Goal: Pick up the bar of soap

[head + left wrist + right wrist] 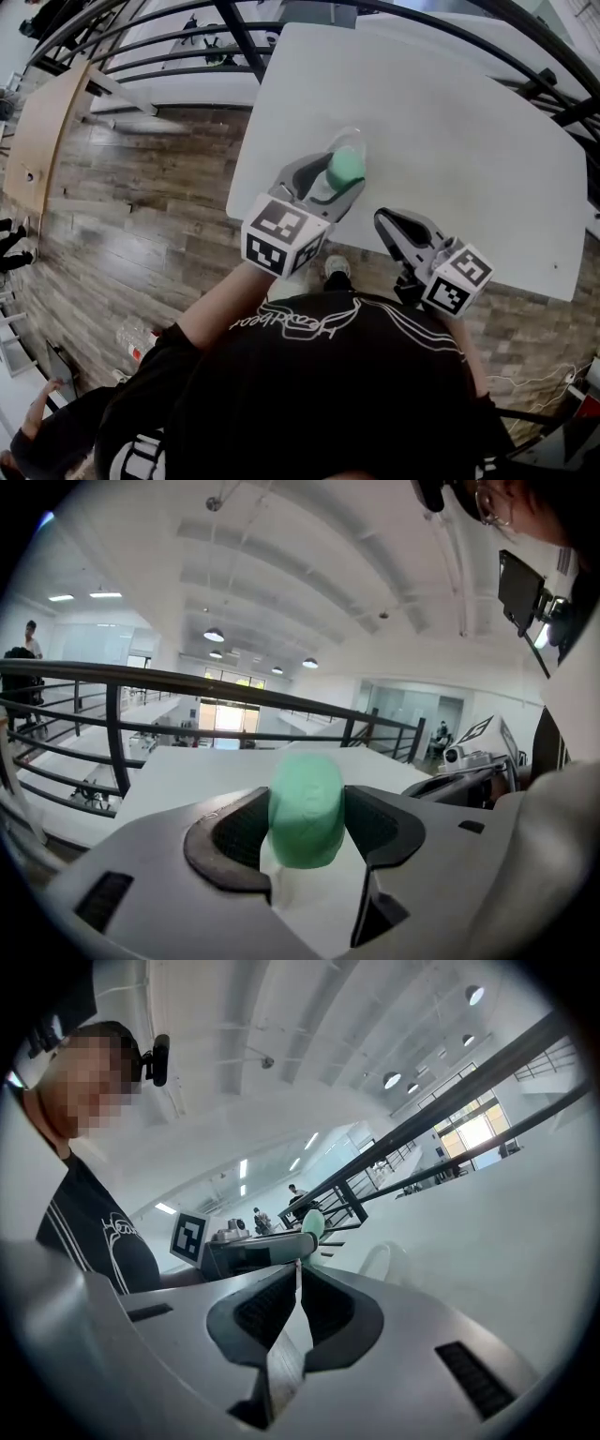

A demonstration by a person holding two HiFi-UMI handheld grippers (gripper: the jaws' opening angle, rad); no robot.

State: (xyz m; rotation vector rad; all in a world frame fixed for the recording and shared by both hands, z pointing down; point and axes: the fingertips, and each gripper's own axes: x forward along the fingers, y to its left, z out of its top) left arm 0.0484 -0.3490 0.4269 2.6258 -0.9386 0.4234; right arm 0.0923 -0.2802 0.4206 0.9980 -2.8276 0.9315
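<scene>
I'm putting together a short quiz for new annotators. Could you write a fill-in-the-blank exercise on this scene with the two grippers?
1. The left gripper has its jaws clamped on a bar of ____.
2. That bar is ____ in colour.
3. The right gripper has its jaws ____, with nothing between them.
4. The table is ____ in colour.

Missing words: soap; green; shut; white.
</scene>
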